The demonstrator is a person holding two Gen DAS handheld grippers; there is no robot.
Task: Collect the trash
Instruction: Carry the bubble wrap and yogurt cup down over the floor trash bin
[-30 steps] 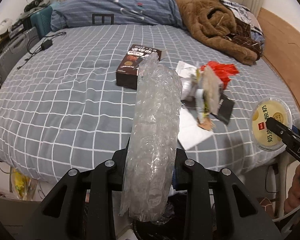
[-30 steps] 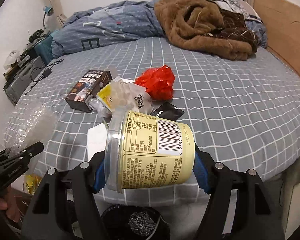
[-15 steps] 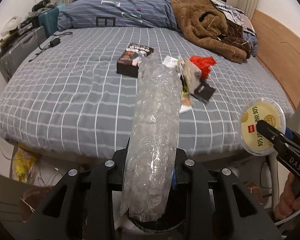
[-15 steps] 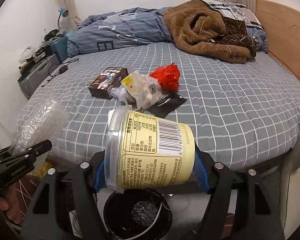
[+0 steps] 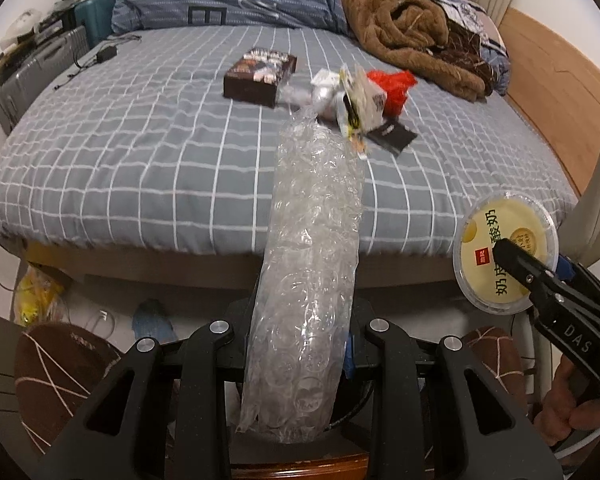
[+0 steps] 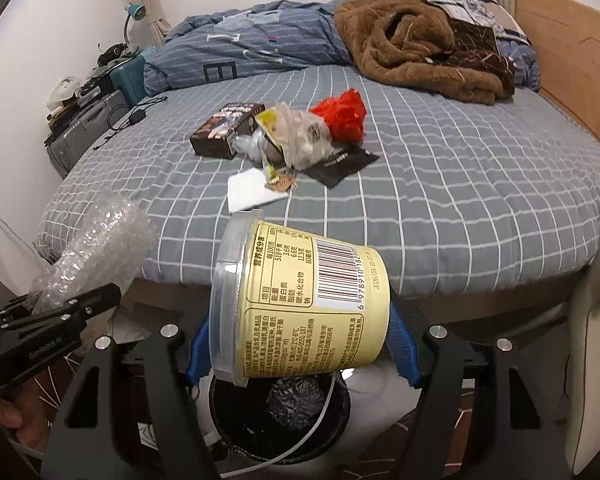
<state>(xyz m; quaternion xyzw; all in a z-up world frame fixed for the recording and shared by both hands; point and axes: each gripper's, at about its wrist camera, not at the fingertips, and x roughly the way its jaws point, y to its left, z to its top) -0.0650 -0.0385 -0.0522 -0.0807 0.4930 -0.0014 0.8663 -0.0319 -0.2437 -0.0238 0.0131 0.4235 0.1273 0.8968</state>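
Note:
My left gripper [image 5: 300, 344] is shut on a long roll of clear bubble wrap [image 5: 312, 264], held off the foot of the bed; it also shows in the right wrist view [image 6: 96, 240]. My right gripper [image 6: 296, 352] is shut on a yellow yogurt tub [image 6: 300, 304] lying on its side, right above a black-lined trash bin [image 6: 280, 416]. The tub shows in the left wrist view [image 5: 504, 256] at the right. On the grey checked bed [image 6: 460, 184] lie a brown box [image 6: 224, 130], a crumpled clear wrapper [image 6: 300, 140], a red bag [image 6: 342, 114], a black sachet [image 6: 342, 164] and a white paper [image 6: 252, 192].
A brown fleece blanket [image 6: 416, 40] and blue duvet [image 6: 252, 52] lie at the bed's head. A suitcase [image 6: 88, 128] and clutter stand at the left wall. A wooden headboard [image 6: 572, 56] runs along the right. Brown slippers [image 5: 60, 372] lie on the floor.
Both grippers have pulled back and down from the bed with their loads. The bed's edge and floor have come into view, and the trash bin now sits under the yogurt tub.

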